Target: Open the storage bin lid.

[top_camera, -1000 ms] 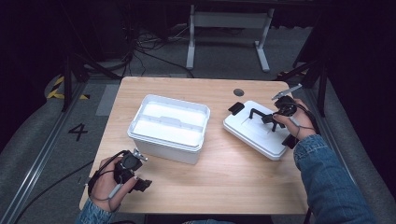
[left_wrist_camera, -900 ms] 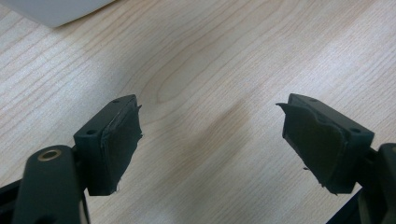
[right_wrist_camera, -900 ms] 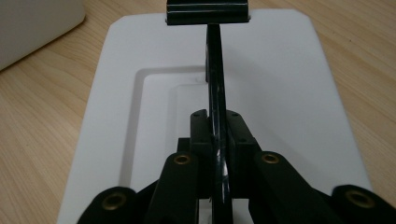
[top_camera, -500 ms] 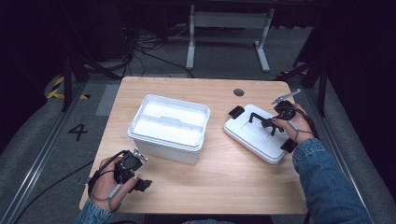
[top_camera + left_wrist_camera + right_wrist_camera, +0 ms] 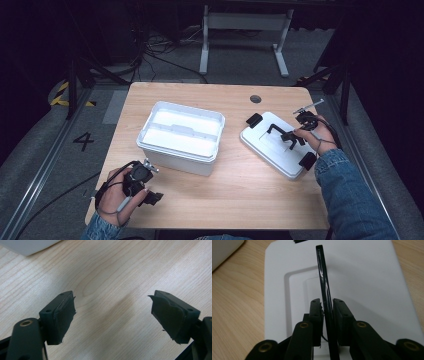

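High view shows a light wooden surface on a grey floor, with a white desk frame and cables behind it. An open white bin sits left of centre. Your right tool is pinched on the black handle of the white lid, which lies flat at the right, long axis running diagonally from far-left to near-right. Your left tool is spread wide over bare wood at the near-left corner.
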{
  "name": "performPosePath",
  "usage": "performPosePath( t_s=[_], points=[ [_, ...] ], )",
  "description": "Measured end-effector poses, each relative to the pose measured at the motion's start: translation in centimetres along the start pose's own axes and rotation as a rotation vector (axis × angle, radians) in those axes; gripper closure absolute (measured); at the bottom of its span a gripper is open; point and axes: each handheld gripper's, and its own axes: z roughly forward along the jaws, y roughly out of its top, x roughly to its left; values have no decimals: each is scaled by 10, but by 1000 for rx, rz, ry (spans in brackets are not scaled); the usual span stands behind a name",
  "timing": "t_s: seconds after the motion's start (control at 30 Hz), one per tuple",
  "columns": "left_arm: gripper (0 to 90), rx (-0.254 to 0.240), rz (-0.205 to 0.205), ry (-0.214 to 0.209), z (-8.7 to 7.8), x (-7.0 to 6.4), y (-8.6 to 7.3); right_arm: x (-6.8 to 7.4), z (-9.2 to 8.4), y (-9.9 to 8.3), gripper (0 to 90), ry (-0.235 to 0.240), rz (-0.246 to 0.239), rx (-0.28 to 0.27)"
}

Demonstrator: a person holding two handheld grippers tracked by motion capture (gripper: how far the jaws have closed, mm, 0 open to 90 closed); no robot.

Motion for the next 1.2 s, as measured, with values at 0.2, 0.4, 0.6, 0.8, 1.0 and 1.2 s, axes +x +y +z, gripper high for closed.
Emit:
performPosePath(
  t_s=[0.2, 0.4, 0.6, 0.8, 1.0, 1.2],
  points=[
    [199, 4, 0, -4, 0, -1, 0, -7, -12, -2, 586, -69, 14, -54],
    [199, 9, 1, -3, 0, -2, 1, -3, -20, -3, 538, -74, 1, -91],
    [199, 9, 5, -4, 1, -2, 0, 15, -34, -2, 508, -84, -48, -151],
    [199, 9, 3, -1, 1, -2, -1, 43, -51, -2, 498, -63, -113, -176],
    [199, 2, -1, 0, -1, -2, -3, 71, -56, -8, 493, -31, -178, -177],
    [200, -1, -8, 0, -2, -2, -5, 96, -57, -18, 491, 6, -216, -180]
  ],
)
